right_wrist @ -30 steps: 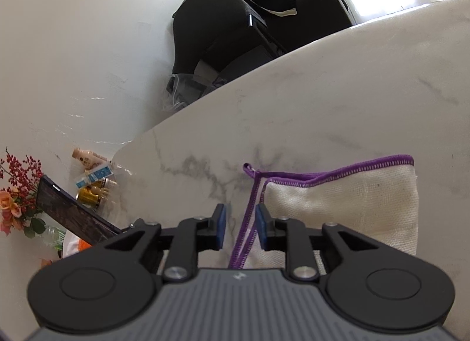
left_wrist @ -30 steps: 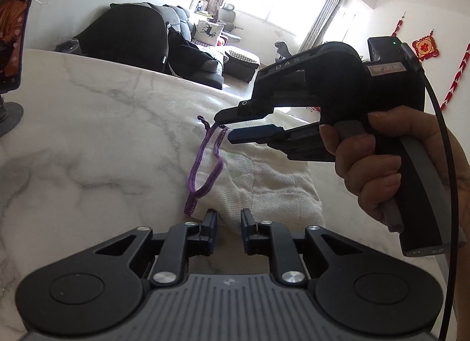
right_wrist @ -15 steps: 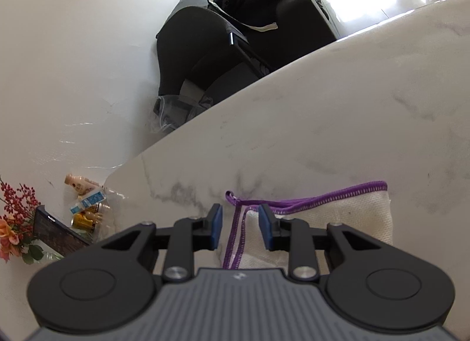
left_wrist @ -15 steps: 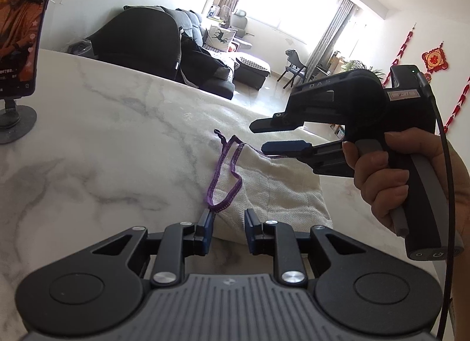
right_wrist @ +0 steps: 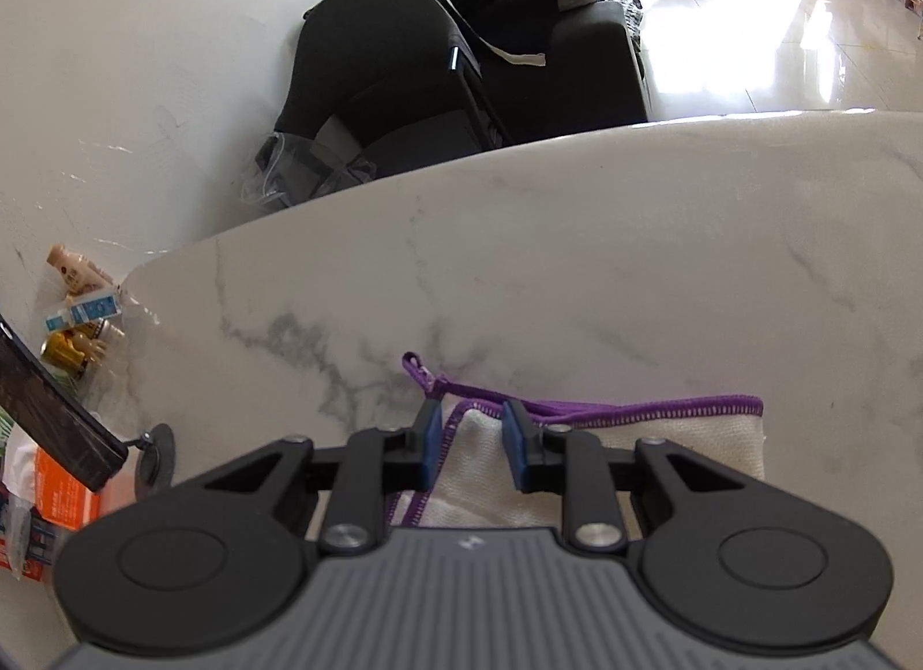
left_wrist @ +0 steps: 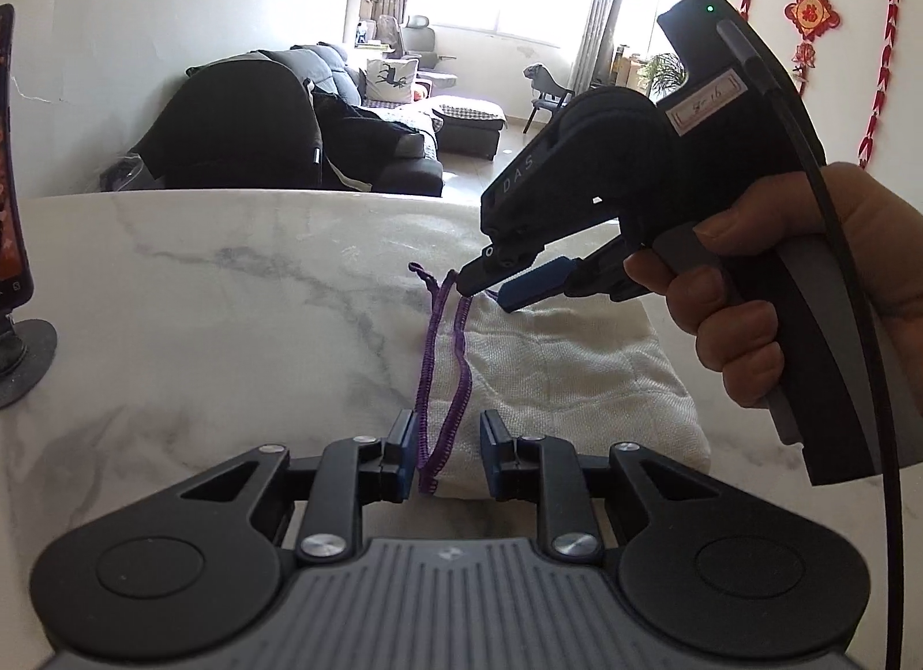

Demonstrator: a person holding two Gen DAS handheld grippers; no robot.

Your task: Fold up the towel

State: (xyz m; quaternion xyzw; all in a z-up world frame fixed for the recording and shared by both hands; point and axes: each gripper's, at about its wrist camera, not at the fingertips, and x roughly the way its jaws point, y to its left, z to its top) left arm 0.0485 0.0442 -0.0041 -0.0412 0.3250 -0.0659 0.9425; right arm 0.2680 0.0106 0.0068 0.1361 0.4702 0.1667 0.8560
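Note:
A white towel (left_wrist: 571, 375) with a purple stitched hem lies folded on the marble table (left_wrist: 231, 289). It also shows in the right wrist view (right_wrist: 663, 439). My left gripper (left_wrist: 447, 448) is open, its jaws on either side of the towel's near purple-edged corner. My right gripper (left_wrist: 490, 289) is open over the towel's far corner, next to the purple hanging loop (left_wrist: 418, 272). In the right wrist view my right gripper (right_wrist: 473, 442) straddles that corner, and the loop (right_wrist: 412, 364) lies just ahead.
A phone on a round stand (left_wrist: 11, 243) is at the table's left edge. Bottles and cartons (right_wrist: 81, 318) lie on the floor beyond the table. A dark sofa (left_wrist: 277, 133) stands behind the table's far edge.
Both grippers have come down toward the towel. The left jaws now straddle the near corner. The right jaws have opened a little wider and straddle the far corner.

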